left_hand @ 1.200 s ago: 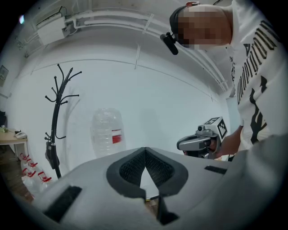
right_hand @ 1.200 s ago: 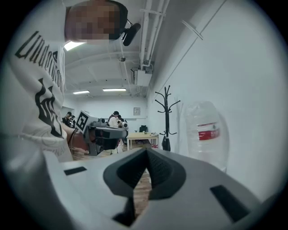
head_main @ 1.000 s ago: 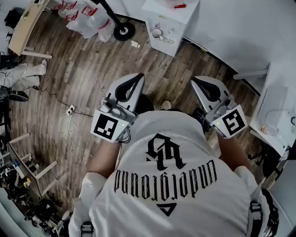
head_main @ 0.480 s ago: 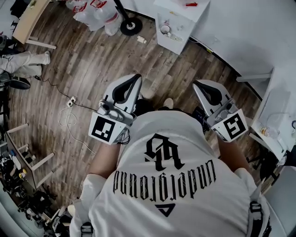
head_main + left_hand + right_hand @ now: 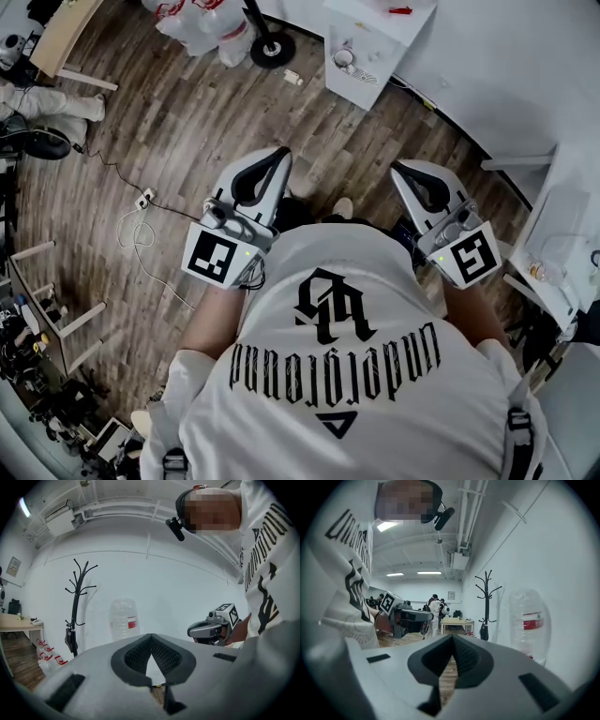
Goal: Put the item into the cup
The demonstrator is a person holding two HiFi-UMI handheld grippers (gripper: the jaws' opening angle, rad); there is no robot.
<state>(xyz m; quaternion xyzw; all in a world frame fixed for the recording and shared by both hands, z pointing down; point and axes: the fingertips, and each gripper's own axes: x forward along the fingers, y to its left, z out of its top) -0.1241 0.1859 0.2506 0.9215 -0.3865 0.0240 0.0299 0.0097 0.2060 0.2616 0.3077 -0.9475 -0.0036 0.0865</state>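
Observation:
I can make out no cup and no item for it in any view. Both grippers are held at chest height over the wooden floor. My left gripper is shut with its tips touching and nothing between them; in its own view the left gripper points at a white wall. My right gripper is also shut and empty, and in its own view the right gripper points down the room. Each gripper shows in the other's view: the right gripper and the left gripper.
A white cabinet with small things on top stands ahead by the wall. A white table is at the right. A coat stand and a large water bottle are near the wall. A cable lies on the floor. People stand by a far desk.
The floor and the white cabinet have slid right and down in the head view, so the person has shifted. Both grippers keep the same pose and stay shut.

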